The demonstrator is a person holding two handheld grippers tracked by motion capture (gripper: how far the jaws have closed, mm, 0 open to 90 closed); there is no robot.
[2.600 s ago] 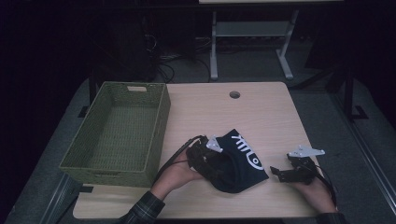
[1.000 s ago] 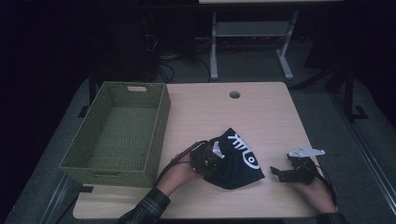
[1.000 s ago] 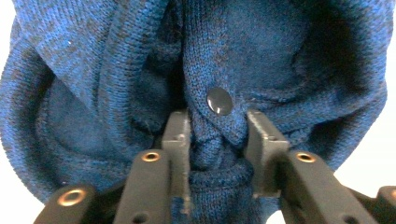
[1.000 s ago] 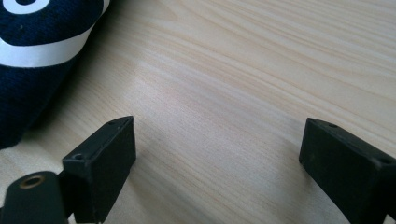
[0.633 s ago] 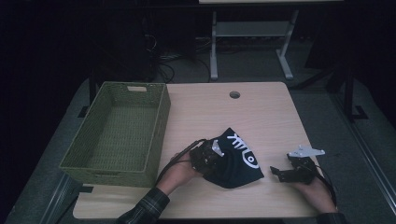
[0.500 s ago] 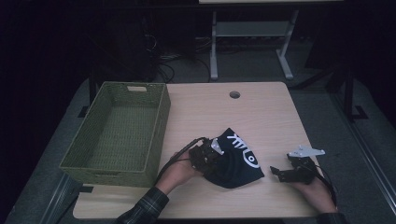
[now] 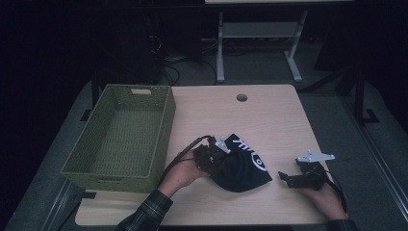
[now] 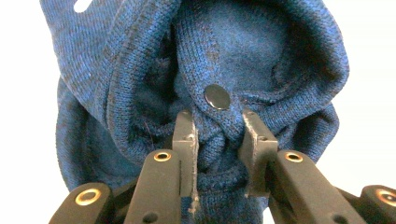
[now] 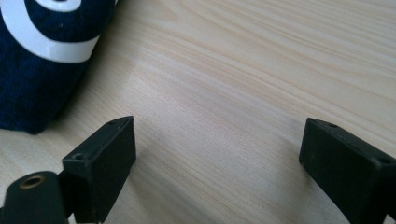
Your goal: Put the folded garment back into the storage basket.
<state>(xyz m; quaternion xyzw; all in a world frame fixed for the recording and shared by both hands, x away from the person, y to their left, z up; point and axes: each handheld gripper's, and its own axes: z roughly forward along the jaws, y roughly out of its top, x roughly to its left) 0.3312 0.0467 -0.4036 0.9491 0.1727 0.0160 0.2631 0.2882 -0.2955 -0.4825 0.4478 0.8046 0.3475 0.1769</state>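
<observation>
Left gripper (image 7: 219,159) higher now, pinching garment (image 7: 243,163).

Plaid sleeve (image 7: 144,214), black left gripper (image 7: 211,156) with brass screws, trailing cable, black jaws

- A dark blue knit garment (image 7: 243,163) with white markings lies bunched on the near middle of the wooden table (image 7: 269,115).
- The left gripper (image 7: 214,156) sits at the garment's left edge, touching the cloth.
- The right gripper (image 7: 293,177) rests near the table's right near edge, apart from the garment.
- A green woven basket (image 7: 125,137) stands at the left.
</observation>
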